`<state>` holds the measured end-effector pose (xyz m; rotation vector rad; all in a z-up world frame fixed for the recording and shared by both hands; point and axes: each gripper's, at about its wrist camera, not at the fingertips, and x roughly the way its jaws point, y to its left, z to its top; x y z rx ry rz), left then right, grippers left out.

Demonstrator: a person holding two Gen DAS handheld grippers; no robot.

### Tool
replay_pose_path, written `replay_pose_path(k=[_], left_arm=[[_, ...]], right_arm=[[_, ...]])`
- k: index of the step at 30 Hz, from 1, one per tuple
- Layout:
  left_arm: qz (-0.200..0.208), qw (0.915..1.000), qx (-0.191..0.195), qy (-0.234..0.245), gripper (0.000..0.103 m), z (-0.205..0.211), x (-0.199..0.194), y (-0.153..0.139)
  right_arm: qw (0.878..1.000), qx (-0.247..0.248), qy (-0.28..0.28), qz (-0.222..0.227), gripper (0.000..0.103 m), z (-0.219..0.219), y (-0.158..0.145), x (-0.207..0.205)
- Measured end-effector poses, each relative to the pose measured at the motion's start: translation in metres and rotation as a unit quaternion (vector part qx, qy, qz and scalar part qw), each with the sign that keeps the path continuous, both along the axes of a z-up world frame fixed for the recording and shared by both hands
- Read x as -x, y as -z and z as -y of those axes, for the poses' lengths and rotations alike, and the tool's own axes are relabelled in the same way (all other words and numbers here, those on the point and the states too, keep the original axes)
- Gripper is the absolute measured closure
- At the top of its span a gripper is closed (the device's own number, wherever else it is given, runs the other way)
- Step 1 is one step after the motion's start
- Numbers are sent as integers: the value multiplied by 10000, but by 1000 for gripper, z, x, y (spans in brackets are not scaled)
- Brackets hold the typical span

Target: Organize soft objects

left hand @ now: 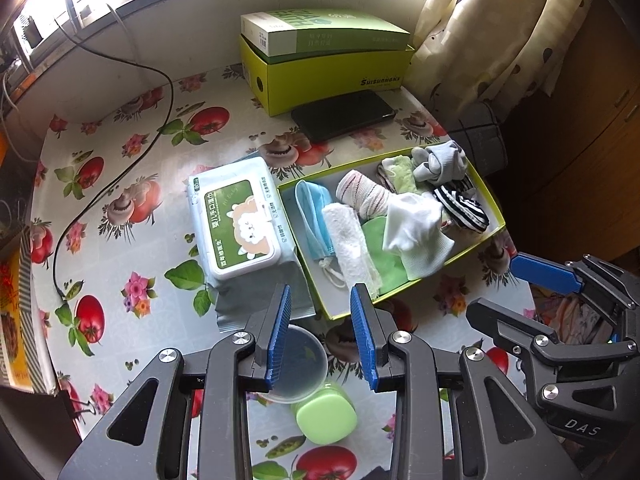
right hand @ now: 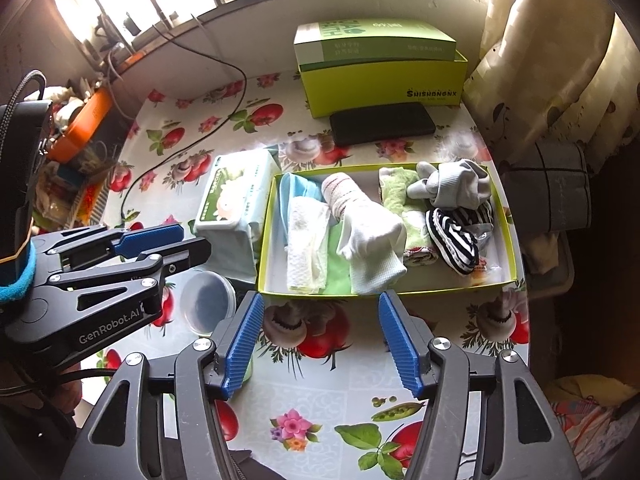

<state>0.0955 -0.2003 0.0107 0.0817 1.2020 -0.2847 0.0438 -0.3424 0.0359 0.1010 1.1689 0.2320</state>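
I hold one gripper in each hand, and both hang over the table in front of the tray (right hand: 384,290). My left gripper (left hand: 322,338) is spread apart and holds nothing. My right gripper (right hand: 320,340) is spread wider and holds nothing too. The soft things lie in the tray: a blue mask (left hand: 314,212) at the left end, a white towel (left hand: 352,240) just beside it, a white sock (right hand: 372,248) in the middle on top of something green, a striped sock (right hand: 456,236) and a grey sock (right hand: 452,186) at the right end. The wipes (left hand: 240,220) sit on the table, touching the tray's left wall. I think the wipes still need to go in, or the white sock needs tidying. To do it well, I should come down slowly and pinch just one soft thing in its thick middle. I should not catch the tray wall. A small tub (left hand: 298,364) and a green bottle (left hand: 326,416) sit right under my left gripper, so I must not bump them.
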Motion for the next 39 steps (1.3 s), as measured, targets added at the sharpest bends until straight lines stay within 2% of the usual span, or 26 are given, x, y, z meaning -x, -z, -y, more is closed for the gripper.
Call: replay_pose_path(k=[39], left_arm=[[12,9999,-90,67,71,6,-2,3]], right_arm=[[10000,-17,1,-19,41,0,4,1]])
